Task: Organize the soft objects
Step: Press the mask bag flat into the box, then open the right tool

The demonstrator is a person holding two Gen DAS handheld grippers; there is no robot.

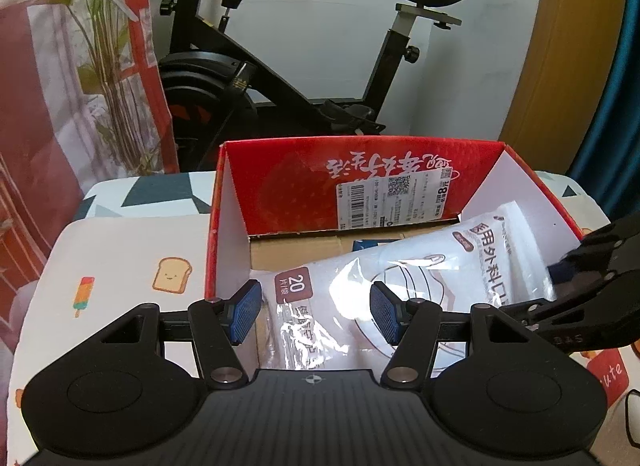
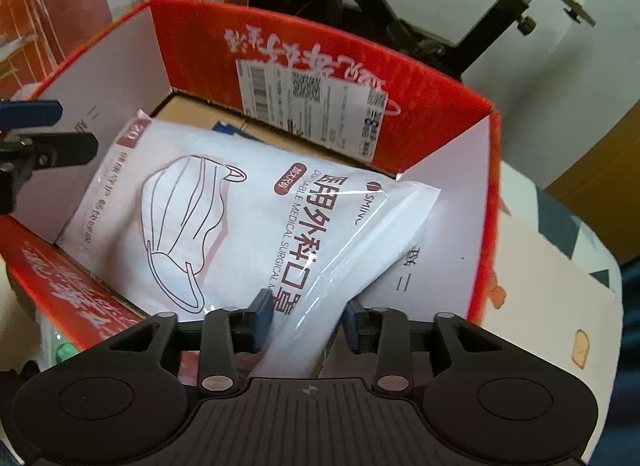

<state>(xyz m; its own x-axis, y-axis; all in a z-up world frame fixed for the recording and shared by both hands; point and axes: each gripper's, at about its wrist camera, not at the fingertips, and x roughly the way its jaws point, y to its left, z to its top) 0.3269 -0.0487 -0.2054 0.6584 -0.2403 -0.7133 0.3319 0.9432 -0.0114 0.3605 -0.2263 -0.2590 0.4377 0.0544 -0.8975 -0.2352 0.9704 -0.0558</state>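
On the left, the left gripper [image 1: 316, 312] hangs over the near edge of the red box [image 1: 404, 169], and its blue pads stand wide apart with nothing pinched between them. In the middle, the white pack of face masks [image 2: 224, 217] lies tilted inside the box, with one end by the left wall and the other end leaning toward the right wall. On the right, the right gripper [image 2: 308, 320] sits at the pack's near corner with its pads a little apart on each side of it, and I cannot tell if they touch the pack.
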